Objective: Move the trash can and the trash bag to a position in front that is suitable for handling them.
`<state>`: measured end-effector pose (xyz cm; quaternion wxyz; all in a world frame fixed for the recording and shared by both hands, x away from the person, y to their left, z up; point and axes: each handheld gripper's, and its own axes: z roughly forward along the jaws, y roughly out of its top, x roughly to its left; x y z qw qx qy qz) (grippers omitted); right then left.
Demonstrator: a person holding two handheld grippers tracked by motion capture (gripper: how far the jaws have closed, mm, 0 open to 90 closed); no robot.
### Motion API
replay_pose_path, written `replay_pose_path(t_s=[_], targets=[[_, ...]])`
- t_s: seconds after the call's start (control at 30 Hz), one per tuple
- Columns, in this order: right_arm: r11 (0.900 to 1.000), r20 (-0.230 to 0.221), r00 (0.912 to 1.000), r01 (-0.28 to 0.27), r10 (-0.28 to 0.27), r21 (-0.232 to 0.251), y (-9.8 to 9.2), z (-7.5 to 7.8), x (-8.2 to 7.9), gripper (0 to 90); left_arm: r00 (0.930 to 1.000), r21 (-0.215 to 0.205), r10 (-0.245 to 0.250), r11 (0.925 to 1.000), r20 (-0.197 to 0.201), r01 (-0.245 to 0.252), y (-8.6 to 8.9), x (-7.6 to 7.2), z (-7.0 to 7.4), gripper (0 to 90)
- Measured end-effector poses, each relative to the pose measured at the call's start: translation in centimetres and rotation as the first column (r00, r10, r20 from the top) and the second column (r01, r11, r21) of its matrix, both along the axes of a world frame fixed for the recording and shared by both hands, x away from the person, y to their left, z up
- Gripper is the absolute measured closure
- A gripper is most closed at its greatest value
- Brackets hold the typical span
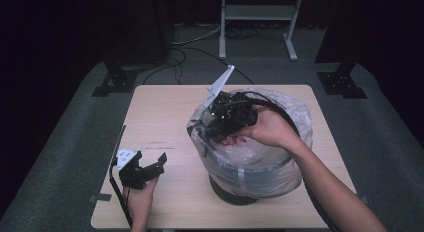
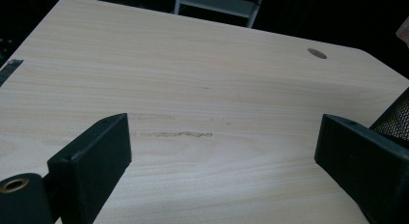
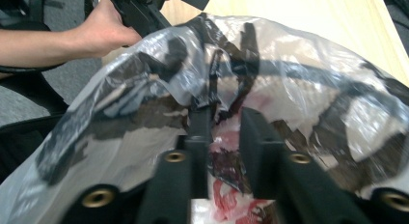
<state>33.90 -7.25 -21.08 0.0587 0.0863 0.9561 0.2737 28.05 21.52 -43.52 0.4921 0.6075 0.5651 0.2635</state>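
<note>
A round black bin (image 1: 235, 194) lined with a clear plastic bag (image 1: 280, 162) stands on the right half of the wooden table (image 1: 160, 117). My right gripper (image 1: 212, 131) reaches into the bag's near-left rim. In the right gripper view its jaws (image 3: 226, 115) stand a narrow gap apart, with crumpled film of the bag (image 3: 299, 79) and some red print (image 3: 231, 204) between them. My left gripper (image 1: 157, 169) rests low over the table's front left, jaws wide apart. Bare wood lies between them (image 2: 222, 132). That left gripper (image 3: 144, 7) shows beyond the bag, held in a hand.
A black cable runs from the left gripper along the table's left edge (image 1: 116, 167). A round hole (image 2: 317, 53) sits near the table's far corner. Dark stands (image 1: 117, 77) and a white frame (image 1: 257, 22) stand on the grey floor behind the table.
</note>
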Motion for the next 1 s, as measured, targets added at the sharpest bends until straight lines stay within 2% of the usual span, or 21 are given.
replay_pose_path(t_s=[0.13,0.27,0.3,0.43,0.47,0.6,0.7,0.87,0.93,1.0], targets=[[0.999,0.012,0.9994,0.031,-0.031,0.018,-0.8,0.7,0.5,65.8,1.0,0.001,-0.001,1.0,0.0,0.001,0.0,0.0,0.0,4.7],[0.997,0.024,0.9973,0.069,-0.07,0.026,-1.2,1.0,1.1,65.9,1.0,0.002,-0.003,1.0,-0.001,0.003,-0.1,0.0,0.0,4.7],[0.995,0.04,0.9938,0.103,-0.103,0.019,-1.1,1.0,1.7,70.1,1.0,0.003,-0.003,1.0,-0.002,0.003,-0.1,0.0,0.0,4.7],[0.989,0.064,0.9873,0.146,-0.145,-0.006,-0.6,0.4,2.6,78.4,1.0,0.0,-0.002,1.0,0.0,0.002,0.0,0.0,0.0,4.7],[0.989,0.064,0.9873,0.146,-0.145,-0.006,-0.6,0.4,2.6,78.4,1.0,0.0,-0.002,1.0,0.0,0.002,0.0,0.0,0.0,4.7],[0.976,0.108,0.9739,0.207,-0.2,-0.065,0.0,-0.7,3.8,82.2,1.0,-0.003,-0.001,1.0,0.001,0.001,0.1,0.0,0.0,4.7],[0.97,0.109,0.9697,0.228,-0.219,-0.083,0.0,-1.3,4.3,82.9,1.0,-0.002,-0.003,1.0,0.0,0.003,0.1,0.0,0.1,4.7],[0.973,0.108,0.972,0.217,-0.209,-0.074,-0.4,-0.9,4.1,82.0,1.0,-0.004,-0.002,1.0,-0.001,0.002,0.1,0.0,0.0,4.7],[0.977,0.112,0.9741,0.204,-0.196,-0.064,-0.6,-0.5,3.6,81.8,1.0,-0.002,-0.002,1.0,-0.002,0.002,0.0,0.0,0.0,4.7],[0.984,0.109,0.9801,0.172,-0.166,-0.045,-0.8,0.2,2.6,80.9,1.0,0.0,-0.004,1.0,-0.002,0.004,0.0,0.0,0.0,4.7]])
